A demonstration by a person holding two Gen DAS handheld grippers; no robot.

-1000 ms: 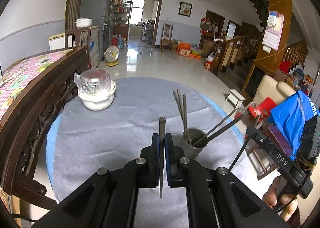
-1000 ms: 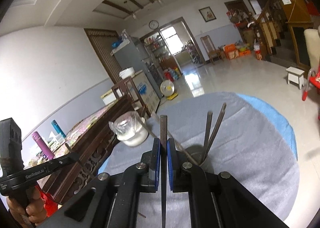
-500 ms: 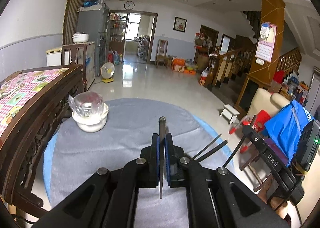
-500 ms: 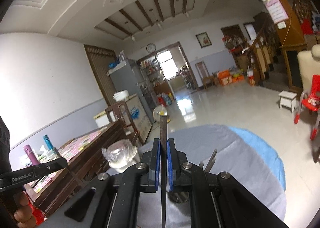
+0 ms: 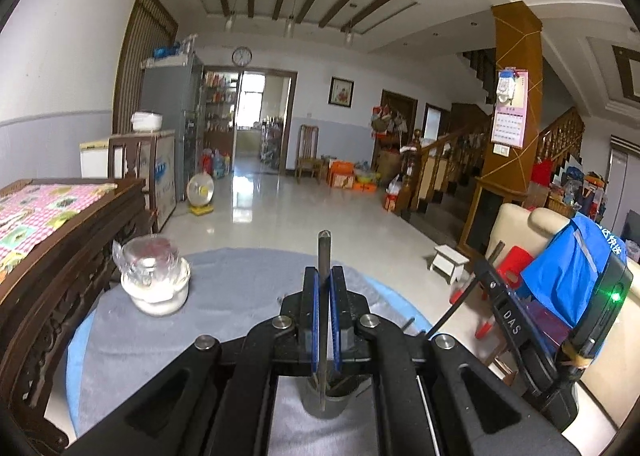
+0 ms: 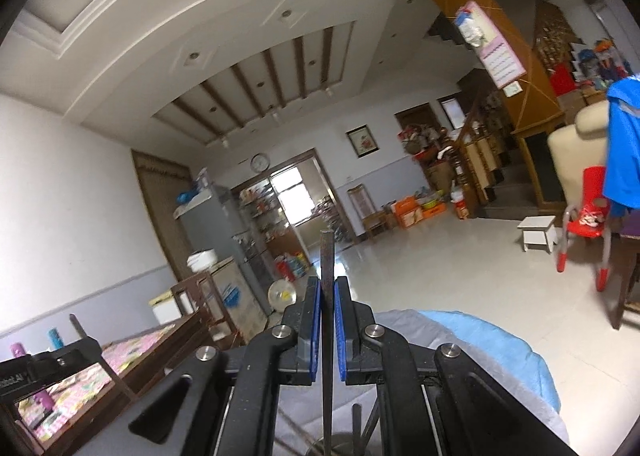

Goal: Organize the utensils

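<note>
Gripping a dark chopstick [image 5: 323,256] upright, my left tongs [image 5: 324,296] are clenched on it, blue pads pressed against either side of the stick. Just beneath those tongs, near the table's front edge, I see the round metal utensil holder [image 5: 325,402], with the lower end of that chopstick hanging over its mouth; whether the tip touches the holder I cannot tell. My right tongs [image 6: 328,312] are likewise clenched on a second chopstick [image 6: 327,256], also upright, its top rising above the pads. In the right wrist view the holder's rim [image 6: 340,444] peeks out at the bottom with a few more dark chopsticks [image 6: 357,422] standing in it. The table [image 5: 224,296] wears a grey cloth over a blue one. Toward its far-left edge I see a white bowl [image 5: 158,292] with a plastic-wrapped glass jar [image 5: 148,260] sitting in it, well apart from the holder. Off the table's right edge in the left wrist view, the other handheld unit shows as a black body with a green light. Beyond the table lie a carved wooden bench [image 5: 60,256] on the left, a shiny tiled floor [image 5: 300,215], a small white stool [image 5: 450,262] and a red plastic chair [image 6: 588,211].
</note>
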